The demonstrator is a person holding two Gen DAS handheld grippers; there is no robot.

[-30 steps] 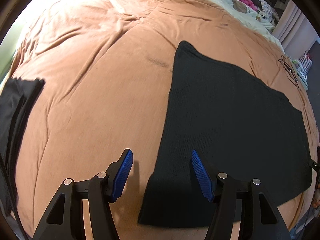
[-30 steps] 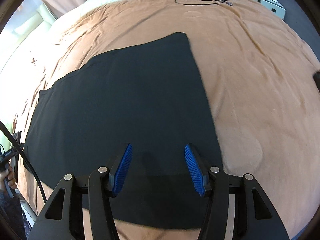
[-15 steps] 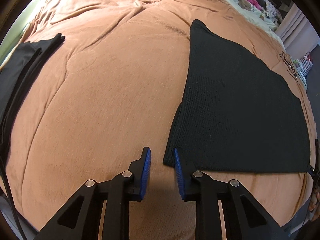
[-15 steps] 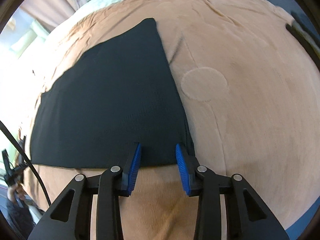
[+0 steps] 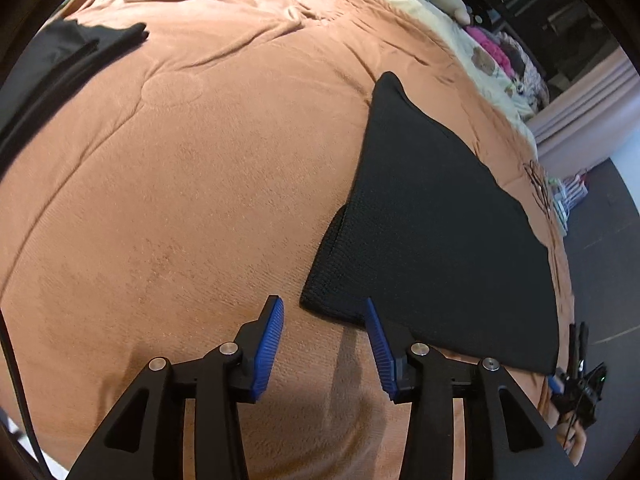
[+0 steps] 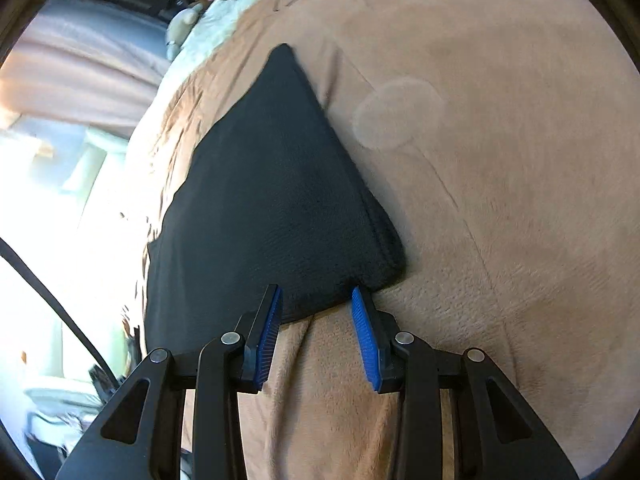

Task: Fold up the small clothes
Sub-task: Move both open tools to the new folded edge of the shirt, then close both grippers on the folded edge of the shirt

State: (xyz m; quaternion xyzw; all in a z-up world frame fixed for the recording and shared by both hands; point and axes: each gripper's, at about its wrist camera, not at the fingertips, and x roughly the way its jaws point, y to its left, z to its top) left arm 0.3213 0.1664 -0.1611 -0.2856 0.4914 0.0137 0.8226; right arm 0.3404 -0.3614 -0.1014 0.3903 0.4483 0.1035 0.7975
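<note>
Left hand-held gripper (image 5: 323,309): jaws parting, nothing gripped, near-left corner of the black garment (image 5: 432,236) just ahead between the blue pads. Right hand-held gripper (image 6: 316,295): jaws apart and steady, released, hem at the near-right corner lying between the pad tips but not pinched. Garment lies flat on the brown bed cover (image 5: 180,200), doubled layers showing along its side edges (so at least one fold looks done). Probably a further fold remains, then stacking; dark folded pieces (image 5: 52,60) sit far left, well apart.
</note>
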